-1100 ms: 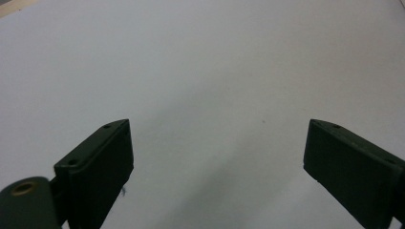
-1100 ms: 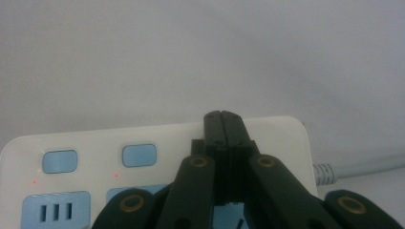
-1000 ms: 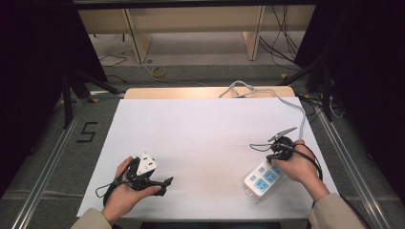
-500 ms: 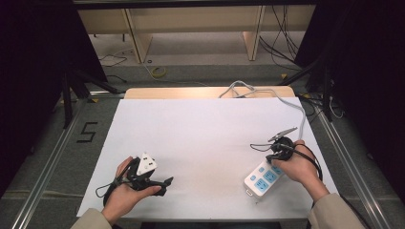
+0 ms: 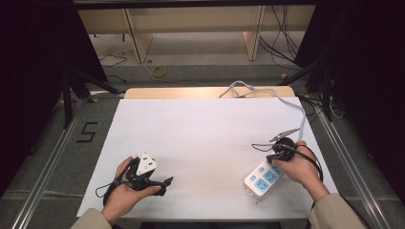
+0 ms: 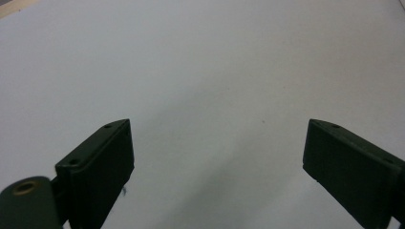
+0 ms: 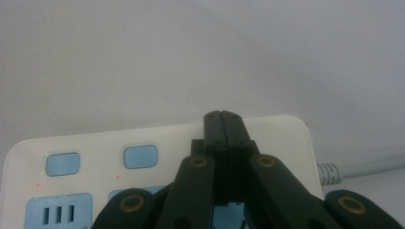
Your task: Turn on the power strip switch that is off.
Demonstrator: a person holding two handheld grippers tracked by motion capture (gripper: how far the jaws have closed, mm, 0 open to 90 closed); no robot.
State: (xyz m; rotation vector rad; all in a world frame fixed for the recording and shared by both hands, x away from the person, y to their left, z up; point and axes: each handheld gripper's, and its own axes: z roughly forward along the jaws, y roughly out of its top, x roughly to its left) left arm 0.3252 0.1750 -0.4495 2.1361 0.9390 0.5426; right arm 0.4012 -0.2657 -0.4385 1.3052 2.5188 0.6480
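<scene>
A white power strip point(image 5: 261, 180) with blue switches and sockets lies near the front right of the white sheet point(image 5: 200, 129); its grey cable point(image 5: 297, 109) runs to the table's back edge. My right gripper point(image 5: 277, 157) is over the strip's cable end. In the right gripper view its jaws are pressed together with nothing between them point(image 7: 223, 117), above the power strip point(image 7: 95, 148) beside two blue switches. Whether the tips touch the strip I cannot tell. My left gripper point(image 5: 162, 185) rests at the front left, pointing right. Its jaws stand wide apart over bare sheet point(image 6: 217, 129).
A wooden table edge point(image 5: 191, 92) shows behind the sheet. Metal rails point(image 5: 47, 162) run along both sides of the table. A "5" mark point(image 5: 87, 132) sits on the floor at the left. Shelf legs and loose cables point(image 5: 157, 71) lie beyond the table.
</scene>
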